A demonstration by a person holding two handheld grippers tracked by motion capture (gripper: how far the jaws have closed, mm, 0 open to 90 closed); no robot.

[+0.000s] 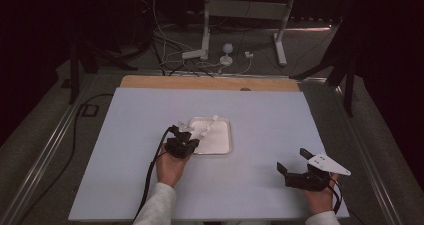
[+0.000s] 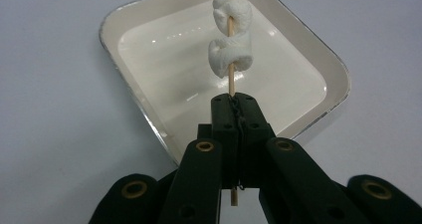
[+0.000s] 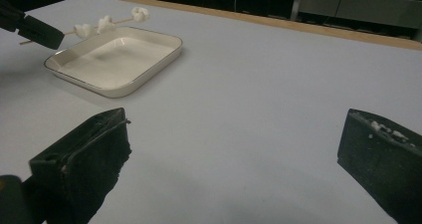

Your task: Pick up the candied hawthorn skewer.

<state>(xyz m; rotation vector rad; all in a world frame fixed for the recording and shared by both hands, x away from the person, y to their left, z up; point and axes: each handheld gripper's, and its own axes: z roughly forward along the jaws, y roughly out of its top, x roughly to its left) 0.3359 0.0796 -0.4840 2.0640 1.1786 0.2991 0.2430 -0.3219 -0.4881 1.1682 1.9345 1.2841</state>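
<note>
The skewer's point(image 2: 231, 77) tip was cut off at my frame edge; my left gripper point(image 2: 234, 102) clamped its thin wooden stick, lumpy white marshmallows point(image 2: 230, 55) over the glossy tray point(image 2: 149, 114). The right gripper's point(image 3: 234, 149) jaws gaped apart, empty.

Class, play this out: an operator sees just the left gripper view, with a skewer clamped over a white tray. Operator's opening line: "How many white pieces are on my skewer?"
Observer: Three white pieces sit on the skewer in the right gripper view.
Operator: Is the other gripper busy?
Observer: No, the right gripper stands open and empty, near the table edge.
Operator: Does the skewer touch the tray?
Observer: No, it hangs above the tray.
</note>
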